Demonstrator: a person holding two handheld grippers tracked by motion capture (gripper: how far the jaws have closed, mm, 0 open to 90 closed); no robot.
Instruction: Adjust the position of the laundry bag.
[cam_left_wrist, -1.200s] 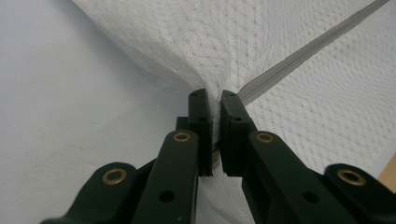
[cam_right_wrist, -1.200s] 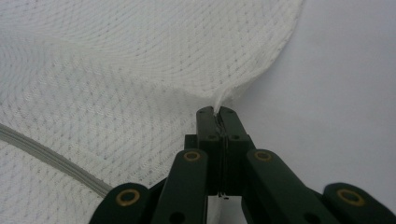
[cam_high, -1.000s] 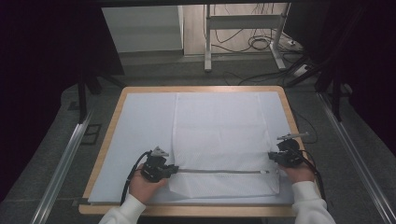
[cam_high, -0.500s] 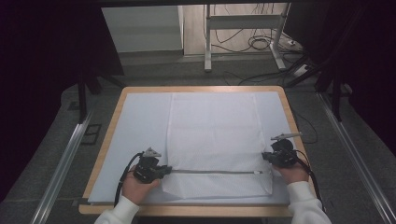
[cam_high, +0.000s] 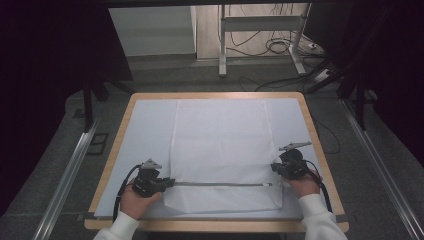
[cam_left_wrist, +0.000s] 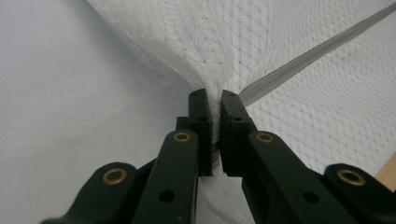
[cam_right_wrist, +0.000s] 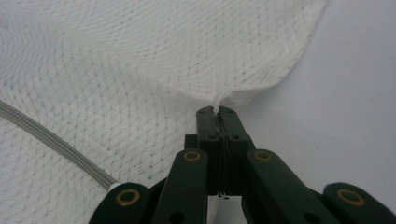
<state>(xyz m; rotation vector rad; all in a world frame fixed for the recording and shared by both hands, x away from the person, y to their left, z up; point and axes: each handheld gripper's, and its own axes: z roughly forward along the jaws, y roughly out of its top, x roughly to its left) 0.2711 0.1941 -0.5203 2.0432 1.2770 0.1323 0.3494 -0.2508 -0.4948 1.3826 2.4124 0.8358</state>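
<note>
You have the left hand-held gripper (cam_high: 167, 183) and right hand-held gripper (cam_high: 274, 168) each clamped on a side edge of the mesh bag (cam_high: 220, 150), which lies flat on the surface (cam_high: 145, 125); judging by that, any lift or fold is not yet done.

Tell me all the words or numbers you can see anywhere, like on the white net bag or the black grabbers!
No words, numbers or signs can be read.
Mesh bag: plain white netting and a grey zipper, no label showing.
Left gripper and right gripper: plain black, with brass rivets.
White table mat: blank.
</note>
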